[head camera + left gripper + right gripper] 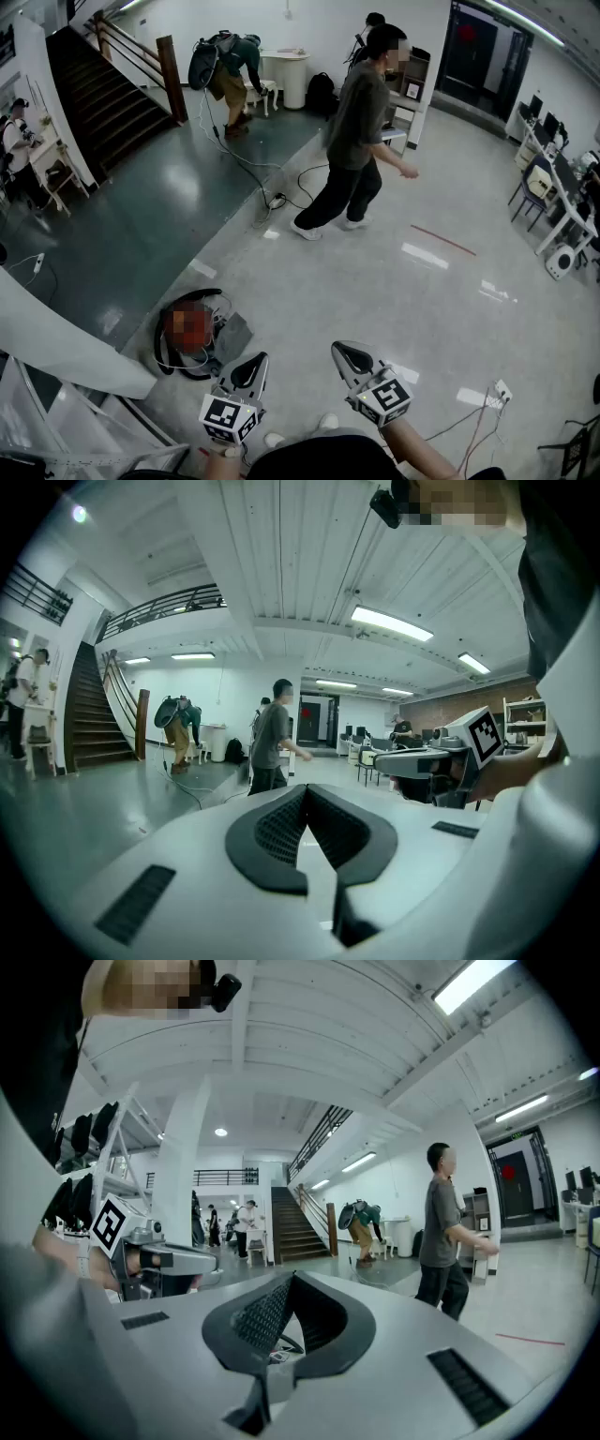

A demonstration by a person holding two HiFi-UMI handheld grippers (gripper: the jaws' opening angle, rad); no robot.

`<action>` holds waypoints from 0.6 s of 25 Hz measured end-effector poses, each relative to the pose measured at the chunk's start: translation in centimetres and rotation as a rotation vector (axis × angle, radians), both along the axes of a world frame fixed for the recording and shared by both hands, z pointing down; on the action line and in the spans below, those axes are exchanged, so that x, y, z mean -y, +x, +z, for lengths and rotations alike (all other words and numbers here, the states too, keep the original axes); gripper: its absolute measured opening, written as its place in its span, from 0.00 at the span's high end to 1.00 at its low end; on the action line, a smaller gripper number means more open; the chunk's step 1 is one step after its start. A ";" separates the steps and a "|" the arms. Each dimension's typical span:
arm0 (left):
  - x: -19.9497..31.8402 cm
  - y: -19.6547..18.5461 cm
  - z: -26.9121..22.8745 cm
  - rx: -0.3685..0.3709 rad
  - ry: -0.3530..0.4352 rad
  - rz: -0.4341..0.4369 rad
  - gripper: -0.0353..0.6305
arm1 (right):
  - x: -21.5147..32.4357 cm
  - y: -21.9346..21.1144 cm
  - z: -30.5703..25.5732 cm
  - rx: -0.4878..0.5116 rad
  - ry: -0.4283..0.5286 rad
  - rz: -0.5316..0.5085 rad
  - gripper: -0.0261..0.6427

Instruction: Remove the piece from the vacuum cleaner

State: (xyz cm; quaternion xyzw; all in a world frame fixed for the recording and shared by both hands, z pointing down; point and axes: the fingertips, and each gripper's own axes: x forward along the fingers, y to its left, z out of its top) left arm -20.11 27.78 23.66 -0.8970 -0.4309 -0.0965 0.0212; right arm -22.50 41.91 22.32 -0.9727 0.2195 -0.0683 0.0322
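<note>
Floor (394, 281): vacuum (232, 333) apart; L gripper (251, 367), R gripper (349, 356) jaws closed.

Mid-floor: walking person (352, 141); bent person (230, 80) near staircase (103, 94); cable (246, 161) across floor (450, 300); desks (553, 202) right.

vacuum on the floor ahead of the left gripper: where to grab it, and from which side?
Probably the black loop curving round the left side of the vacuum cleaner: it looks thin enough for the jaws to span. Come from above with the left gripper, the nearer one. Its jaws are shut, so open first. A blurred patch hides the body's middle.
</note>
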 end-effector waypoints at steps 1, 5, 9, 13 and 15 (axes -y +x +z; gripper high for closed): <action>-0.5 0.1 0.2 0.004 0.001 -0.002 0.92 | -0.9 0.0 0.0 0.003 0.007 0.008 0.92; -3.1 0.6 0.6 0.019 -0.006 0.006 0.92 | -3.5 0.1 0.2 0.002 0.029 0.016 0.92; -5.9 1.4 0.5 0.012 -0.002 0.024 0.92 | -5.7 0.3 0.9 0.006 0.043 0.022 0.92; -8.6 2.2 0.7 0.022 -0.003 0.018 0.92 | -8.3 0.7 0.4 -0.003 0.088 0.020 0.92; -9.4 2.5 1.2 0.031 0.004 0.008 0.92 | -9.2 0.9 0.6 0.004 0.103 0.013 0.92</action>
